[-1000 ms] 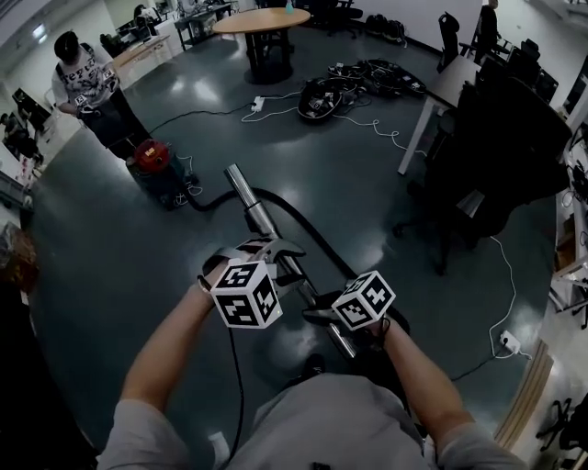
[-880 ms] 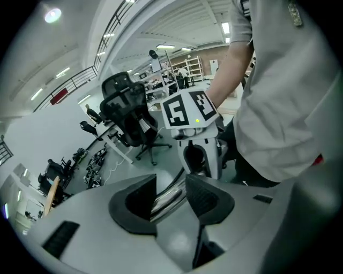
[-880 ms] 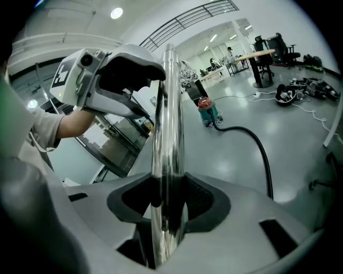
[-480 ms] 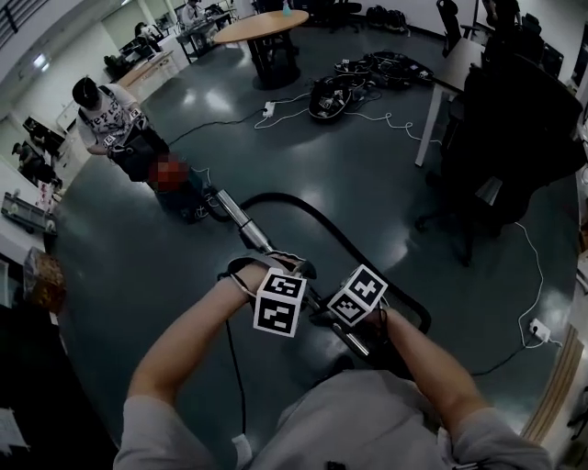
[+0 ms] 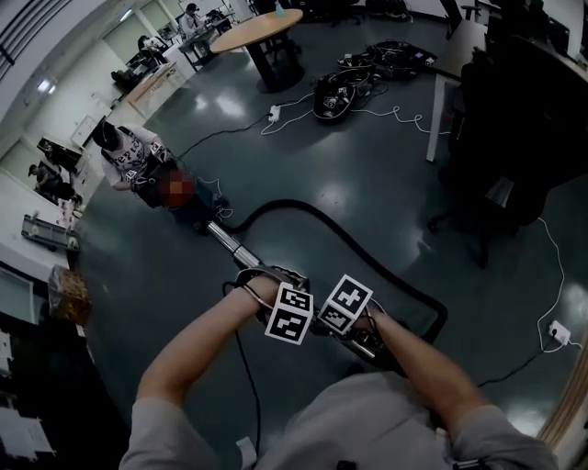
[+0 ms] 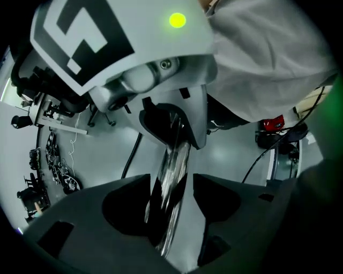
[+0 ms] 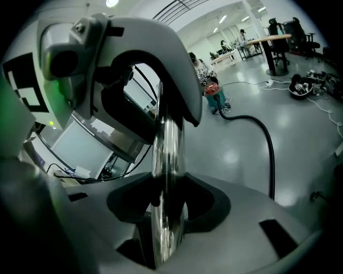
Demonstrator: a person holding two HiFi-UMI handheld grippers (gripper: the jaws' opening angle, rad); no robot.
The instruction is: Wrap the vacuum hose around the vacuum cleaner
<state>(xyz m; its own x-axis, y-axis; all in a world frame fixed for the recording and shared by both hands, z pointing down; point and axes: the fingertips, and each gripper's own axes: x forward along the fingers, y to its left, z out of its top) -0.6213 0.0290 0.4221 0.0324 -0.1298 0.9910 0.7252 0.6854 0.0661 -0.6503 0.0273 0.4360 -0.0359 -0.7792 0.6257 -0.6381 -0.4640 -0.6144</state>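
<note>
Glossy grey floor (image 5: 367, 184), bright with reflected light, holds a round table (image 5: 257, 27) and black office chairs (image 5: 524, 138).

**Metal tube** (image 5: 237, 250): passes between the fingers of both grippers. The right gripper (image 7: 167, 184) is clamped on its near end. The left gripper (image 6: 170, 186) sits just ahead on the same tube; its fingers (image 6: 107, 214) have just been opening, with the tube between them and a gap at one side.

**Hose** (image 5: 367, 250): on the floor (image 5: 367, 165). It loops out to the right of the right fingers, then arcs ahead of both.

**Vacuum cleaner** (image 7: 215, 97): on the floor, well ahead of the left fingers, near the tube's far tip.

**Person** (image 5: 127, 161): just behind the vacuum cleaner.

**Round desk** (image 5: 259, 26): far ahead of the fingers.

**Cable heap** (image 5: 335, 96): on the floor, far ahead and to the right.
</note>
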